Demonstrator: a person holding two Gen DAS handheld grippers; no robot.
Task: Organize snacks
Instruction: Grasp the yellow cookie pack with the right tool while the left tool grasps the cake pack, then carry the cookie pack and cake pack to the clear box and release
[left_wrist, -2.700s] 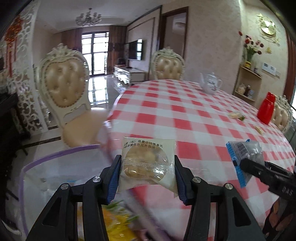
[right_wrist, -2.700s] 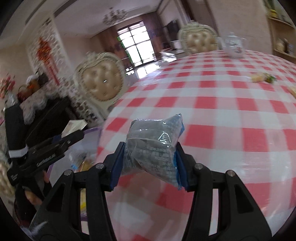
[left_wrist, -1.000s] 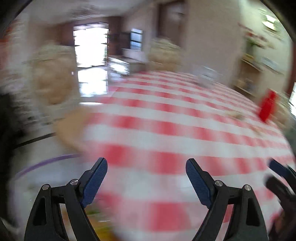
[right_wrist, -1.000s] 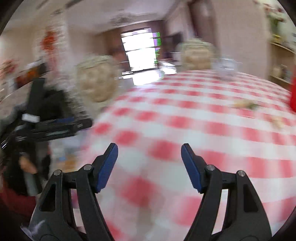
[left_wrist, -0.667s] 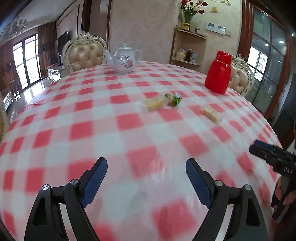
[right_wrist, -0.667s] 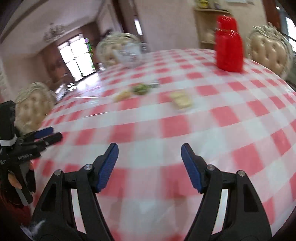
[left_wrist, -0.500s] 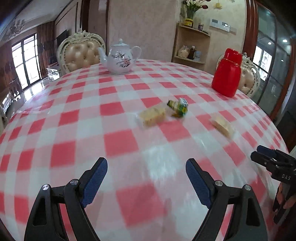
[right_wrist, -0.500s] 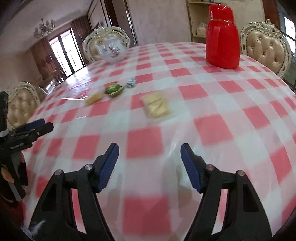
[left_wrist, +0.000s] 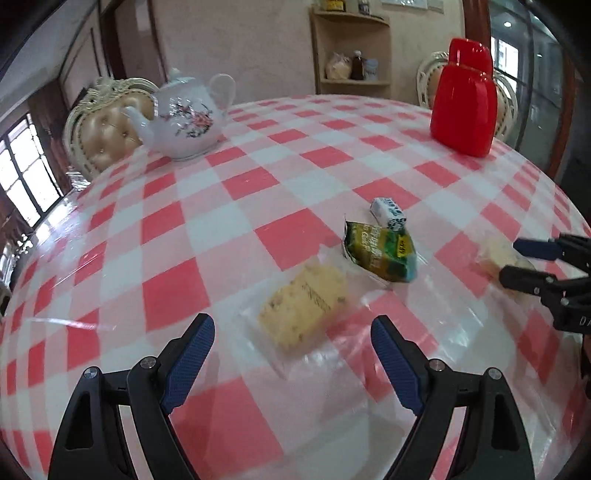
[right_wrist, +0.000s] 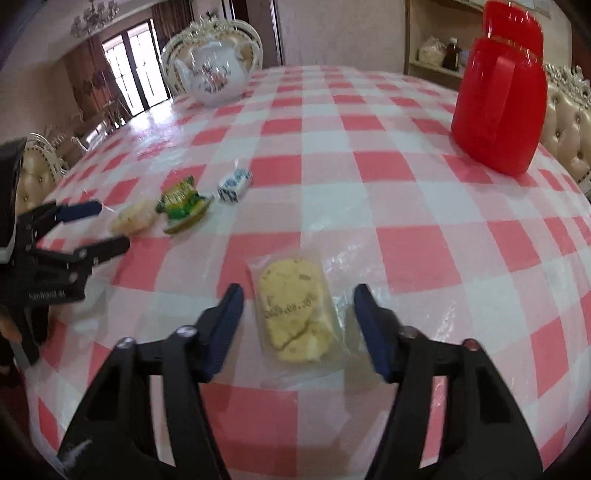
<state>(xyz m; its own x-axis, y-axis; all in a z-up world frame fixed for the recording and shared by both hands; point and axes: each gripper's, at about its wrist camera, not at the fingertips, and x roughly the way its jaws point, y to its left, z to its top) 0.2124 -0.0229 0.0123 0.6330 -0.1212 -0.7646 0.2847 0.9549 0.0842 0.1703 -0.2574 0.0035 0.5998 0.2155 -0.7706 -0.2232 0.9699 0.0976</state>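
Several wrapped snacks lie on the red-and-white checked table. My left gripper (left_wrist: 291, 332) is open and empty just in front of a clear-wrapped yellow cake (left_wrist: 303, 308). Behind that cake lie a green packet (left_wrist: 380, 251) and a small white-and-blue packet (left_wrist: 388, 211). My right gripper (right_wrist: 298, 301) is open, its jaws on either side of a second clear-wrapped yellow cake (right_wrist: 291, 308) without touching it. In the right wrist view the left gripper (right_wrist: 96, 225) is at the left, near the first cake (right_wrist: 133, 218), the green packet (right_wrist: 183, 201) and the white-and-blue packet (right_wrist: 234, 184).
A white flowered teapot (left_wrist: 181, 120) stands at the far left of the table and a red jug (left_wrist: 463, 114) at the far right. Padded chairs (right_wrist: 569, 122) ring the table. A corner shelf (left_wrist: 351, 62) stands against the back wall.
Both grippers let go of their earlier snack packets, opened, swung away from the bag at the table's edge and moved in close to the snacks lying on the table.
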